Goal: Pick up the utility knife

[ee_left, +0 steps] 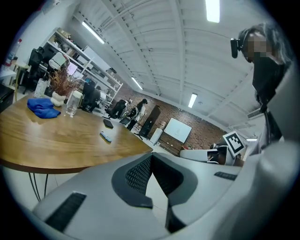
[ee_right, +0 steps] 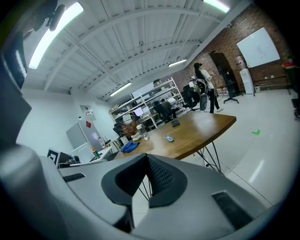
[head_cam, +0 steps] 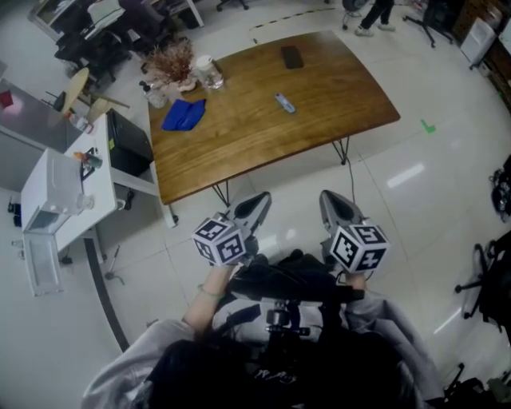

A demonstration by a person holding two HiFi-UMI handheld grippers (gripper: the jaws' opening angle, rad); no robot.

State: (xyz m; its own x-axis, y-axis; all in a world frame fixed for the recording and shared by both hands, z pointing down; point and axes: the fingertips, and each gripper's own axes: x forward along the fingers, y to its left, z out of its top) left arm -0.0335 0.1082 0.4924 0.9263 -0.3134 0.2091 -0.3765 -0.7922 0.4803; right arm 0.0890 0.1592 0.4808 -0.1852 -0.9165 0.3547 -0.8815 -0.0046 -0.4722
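The utility knife (head_cam: pixel 285 103), a small blue-grey bar, lies on the wooden table (head_cam: pixel 239 136) toward its far right part. It also shows as a small shape in the left gripper view (ee_left: pixel 106 137) and the right gripper view (ee_right: pixel 168 138). Both grippers hang over the floor, short of the table's near edge and close to my body. My left gripper (head_cam: pixel 257 206) (ee_left: pixel 151 157) is shut with nothing in it. Beside it, the right gripper (head_cam: pixel 331 204) (ee_right: pixel 146 157) is shut and empty too. Both point toward the table.
On the table are a dark flat case (head_cam: pixel 291 57), a blue cloth (head_cam: pixel 184 114), a glass jar (head_cam: pixel 210 73) and dried flowers (head_cam: pixel 172 62). A white cabinet (head_cam: pixel 72 184) and a black box (head_cam: pixel 128 142) stand at the left. A person (head_cam: pixel 375 14) walks beyond the table.
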